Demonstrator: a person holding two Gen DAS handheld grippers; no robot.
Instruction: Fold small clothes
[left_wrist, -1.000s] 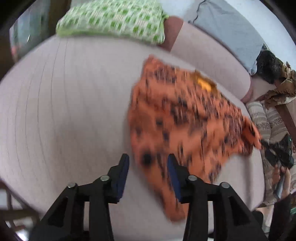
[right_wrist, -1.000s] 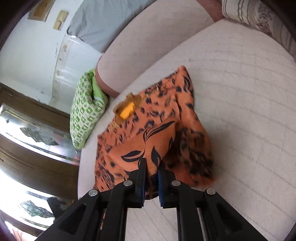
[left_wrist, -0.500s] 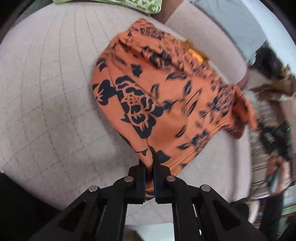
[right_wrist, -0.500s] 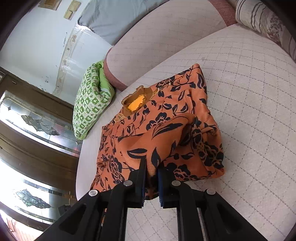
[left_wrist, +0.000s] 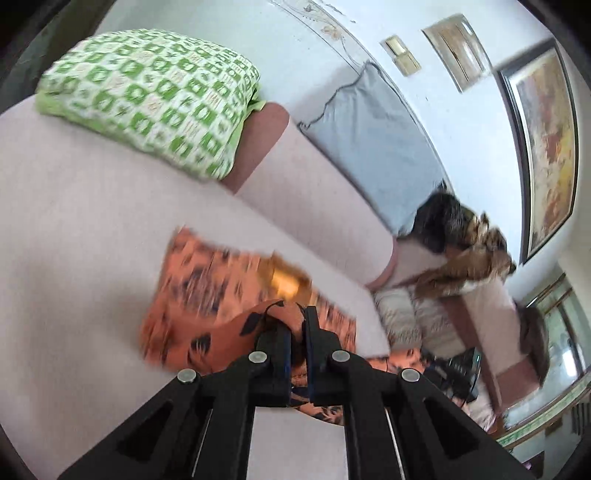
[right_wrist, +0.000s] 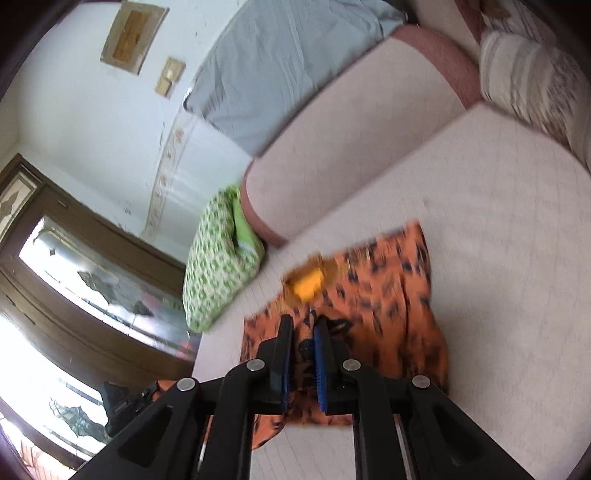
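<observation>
A small orange garment with dark floral print (left_wrist: 207, 295) lies on the pale quilted sofa seat (left_wrist: 74, 236), its yellow-lined neck (left_wrist: 286, 282) toward the backrest. My left gripper (left_wrist: 297, 332) is shut on a lifted edge of it. In the right wrist view the same garment (right_wrist: 388, 317) spreads ahead, and my right gripper (right_wrist: 303, 343) is shut on another lifted edge of it. Both views are motion-blurred.
A green-and-white patterned cushion (left_wrist: 155, 96) sits at the sofa's far left end (right_wrist: 218, 258). A grey cloth (left_wrist: 373, 147) hangs over the backrest. A striped cushion (right_wrist: 532, 85) and a pile of dark and brown clothes (left_wrist: 461, 243) lie at the right end.
Both grippers have lifted and tilted up with the garment's edges held, so the views now show the backrest and wall. The left gripper, open one second ago, closed on the fabric.
</observation>
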